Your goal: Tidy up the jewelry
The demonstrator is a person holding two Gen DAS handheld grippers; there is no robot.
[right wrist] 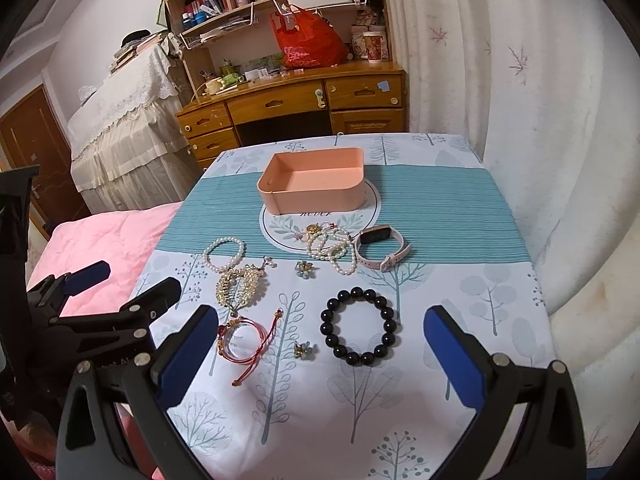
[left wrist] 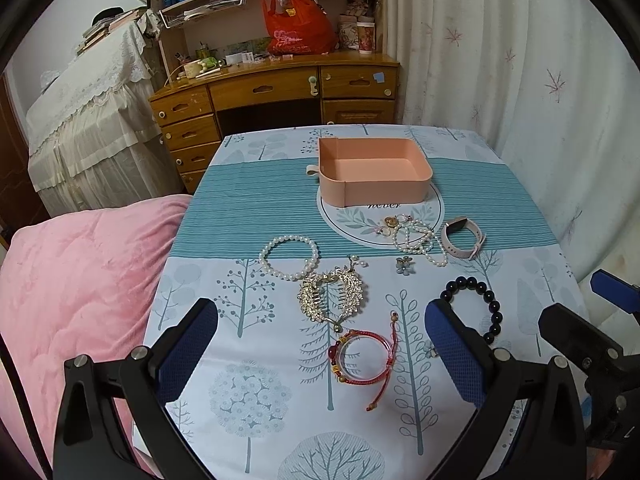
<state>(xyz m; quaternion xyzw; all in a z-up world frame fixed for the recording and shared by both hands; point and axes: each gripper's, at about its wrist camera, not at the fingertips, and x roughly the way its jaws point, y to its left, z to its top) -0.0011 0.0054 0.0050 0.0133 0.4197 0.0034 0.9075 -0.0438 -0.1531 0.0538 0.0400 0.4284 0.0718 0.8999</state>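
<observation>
An empty pink tray (left wrist: 416,190) (right wrist: 320,202) stands at the far middle of the table. Nearer lie a pearl bracelet (left wrist: 266,258) (right wrist: 208,258), a gold hair comb (left wrist: 352,292) (right wrist: 250,284), a red cord bracelet (left wrist: 386,350) (right wrist: 262,334), a dark bead bracelet (left wrist: 494,306) (right wrist: 386,314), a pearl necklace heap (left wrist: 420,240) (right wrist: 332,250), a pink watch (left wrist: 456,246) (right wrist: 372,260) and two flower earrings (right wrist: 305,269) (right wrist: 304,349). My left gripper (left wrist: 322,344) is open above the red bracelet. My right gripper (right wrist: 322,346) is open above the bead bracelet.
The table wears a tree-print cloth (left wrist: 248,360) (right wrist: 460,320). A pink quilt (left wrist: 72,280) lies to the left, a white curtain (left wrist: 540,100) to the right, a wooden desk (left wrist: 276,92) behind.
</observation>
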